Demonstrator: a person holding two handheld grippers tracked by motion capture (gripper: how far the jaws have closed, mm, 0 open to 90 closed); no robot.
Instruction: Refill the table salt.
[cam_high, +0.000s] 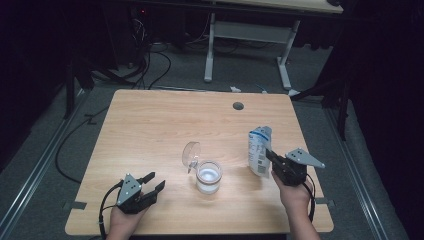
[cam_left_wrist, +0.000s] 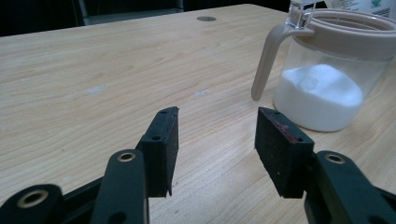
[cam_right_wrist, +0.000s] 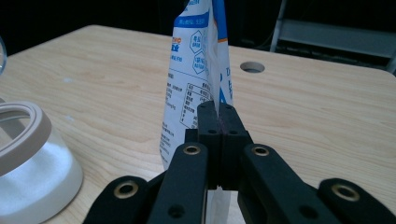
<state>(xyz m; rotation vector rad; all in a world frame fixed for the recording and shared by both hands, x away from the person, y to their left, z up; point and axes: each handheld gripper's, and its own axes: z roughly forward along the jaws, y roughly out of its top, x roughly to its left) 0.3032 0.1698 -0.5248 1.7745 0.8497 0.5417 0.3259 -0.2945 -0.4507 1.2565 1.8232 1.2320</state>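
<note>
I am holding the white and blue bag (cam_high: 259, 151) upright by its edge, with the right gripper (cam_high: 274, 158) clamped on it: in the right gripper view the two black pads (cam_right_wrist: 208, 126) are pressing flat together on the thin pouch (cam_right_wrist: 196, 79), which is rising straight above the fingertips with its printed face turned to their left. In the high view the bag's bottom is sitting at or just above the table (cam_high: 150, 125); I cannot tell whether it is touching the wood.

Just to the left of those fingertips the glass jar (cam_high: 208, 176) is standing with white powder in it, its clear lid (cam_high: 191, 154) tipped up and open on the far left side. In the right gripper view the jar's beige rim (cam_right_wrist: 28, 126) is showing low and to the left of the jaws, apart from the bag.

My left gripper (cam_high: 156, 183) is resting low near the table's near edge, well to the left of the jar, with its jaws standing apart and nothing between them. In the left gripper view the jar (cam_left_wrist: 327, 88) is lying ahead and to the right of the right-hand pad (cam_left_wrist: 278, 149), close by but not touching it, with its beige handle (cam_left_wrist: 266, 56) hanging down on the side facing the fingers.

Beyond both sets of fingers a round cable hole (cam_high: 238, 106) is sitting near the table's far edge.
</note>
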